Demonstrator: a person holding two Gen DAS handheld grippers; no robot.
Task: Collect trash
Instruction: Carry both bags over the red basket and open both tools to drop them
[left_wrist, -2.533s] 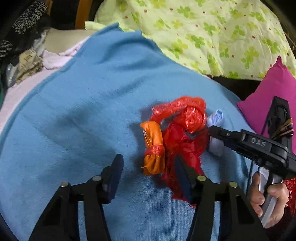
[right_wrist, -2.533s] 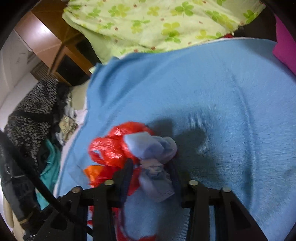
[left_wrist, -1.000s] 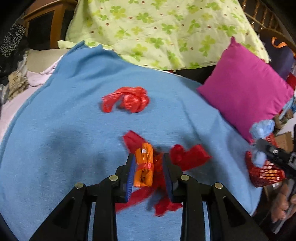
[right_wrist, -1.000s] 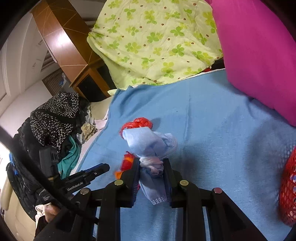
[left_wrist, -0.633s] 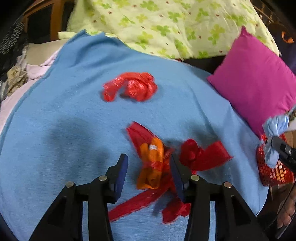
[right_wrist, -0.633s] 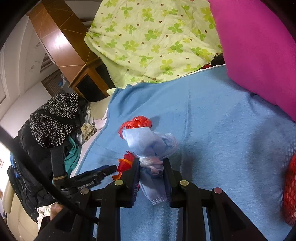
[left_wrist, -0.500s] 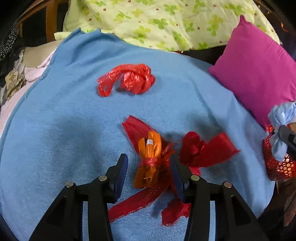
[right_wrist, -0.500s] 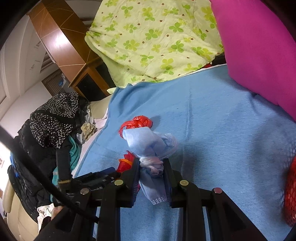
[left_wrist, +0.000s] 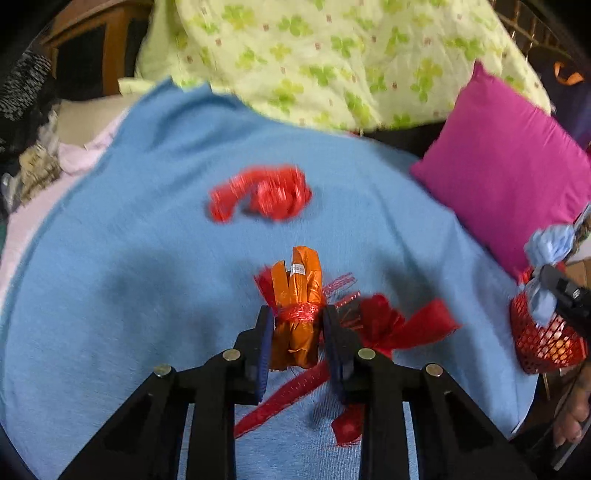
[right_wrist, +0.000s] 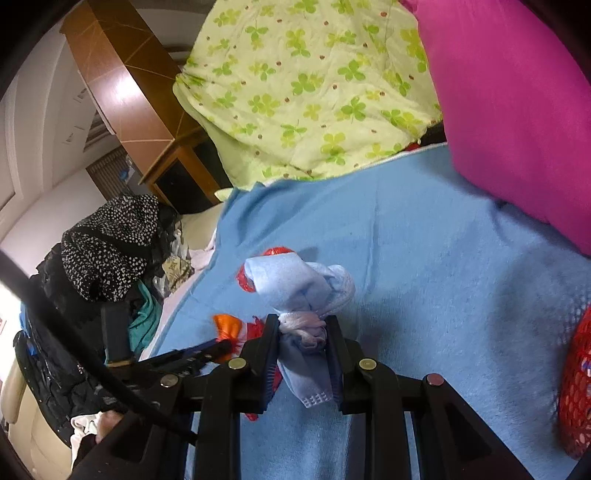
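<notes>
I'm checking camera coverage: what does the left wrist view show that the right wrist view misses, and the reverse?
Only the left wrist view: the left tongs shut on the orange foil wrapper bundle, having just closed, and loose red mesh netting strips beside them.

Only the right wrist view: the black spotted clothes pile and the brown wooden cabinet.

Both: the blue fleece blanket, magenta pillow, crumpled red plastic bag, red mesh basket, and the right tongs shut on the pale blue cloth wad.
</notes>
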